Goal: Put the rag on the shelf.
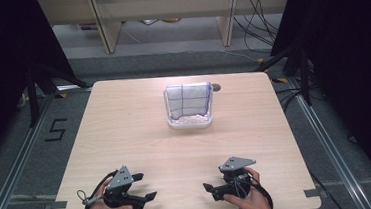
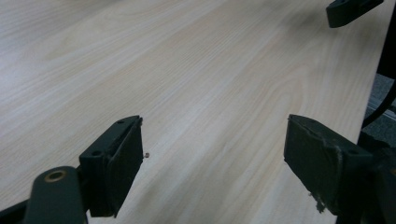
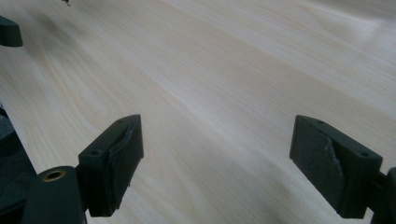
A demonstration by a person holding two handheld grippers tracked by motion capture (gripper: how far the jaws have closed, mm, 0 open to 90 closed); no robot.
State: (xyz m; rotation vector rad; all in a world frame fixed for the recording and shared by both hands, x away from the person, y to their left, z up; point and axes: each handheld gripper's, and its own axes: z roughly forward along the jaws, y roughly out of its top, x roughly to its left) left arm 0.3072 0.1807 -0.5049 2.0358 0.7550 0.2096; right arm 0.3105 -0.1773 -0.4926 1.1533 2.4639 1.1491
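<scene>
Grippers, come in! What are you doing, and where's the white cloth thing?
Left gripper open, empty, near table edge. Right gripper open, empty, beside it. White checked cloth sits in its white tray, far side of table. Nothing in the way.

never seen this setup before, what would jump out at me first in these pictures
First, the white rack with a checked cloth draped over it, alone at the far middle of the pale wooden table. Then the left gripper and right gripper at the near edge, jaws open, nothing between them.
</scene>
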